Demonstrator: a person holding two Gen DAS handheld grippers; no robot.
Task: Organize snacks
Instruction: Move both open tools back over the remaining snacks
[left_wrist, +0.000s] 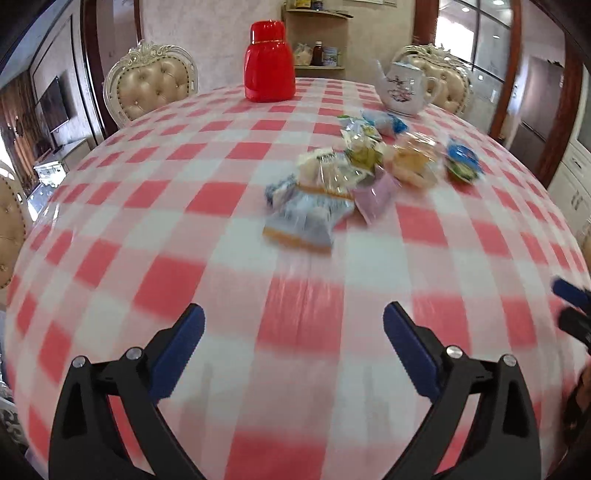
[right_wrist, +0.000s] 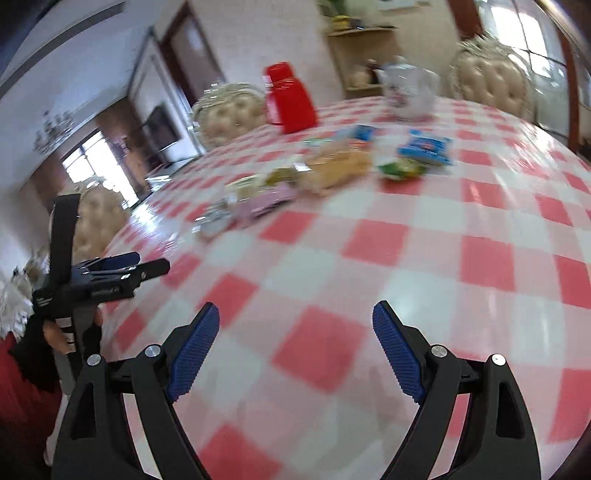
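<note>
Both the left gripper and right gripper stood spread and empty over bare checked tablecloth; the snack packets lay well ahead.

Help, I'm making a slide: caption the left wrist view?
Open left claw approaches scattered snack packets on checked tablecloth, red jar behind.

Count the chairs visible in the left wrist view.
3. One chair behind the table's far left, beside the red jar; one at far right behind the teapot; a third cut off at the frame's left edge. Others may be outside the view.
</note>
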